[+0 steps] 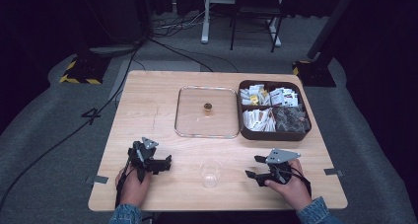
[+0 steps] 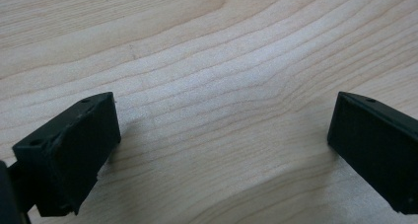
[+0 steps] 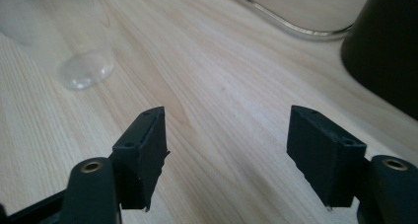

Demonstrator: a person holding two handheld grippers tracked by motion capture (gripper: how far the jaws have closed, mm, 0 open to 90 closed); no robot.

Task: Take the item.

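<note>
Clear plastic cup (image 1: 211, 173) at bench's 6 o'clock — light, slippery, crushable; grip rim gently. Right gripper (image 1: 257, 167), left gripper (image 1: 156, 161) — jaws open, empty.

Bare counter (image 1: 148, 100) fills the left half of the high view, open for passage. A clear cup (image 1: 211, 173) stands at lower centre between the two grippers. The glass lid (image 1: 207, 112) and compartment box (image 1: 274, 109) block the upper right.
</note>
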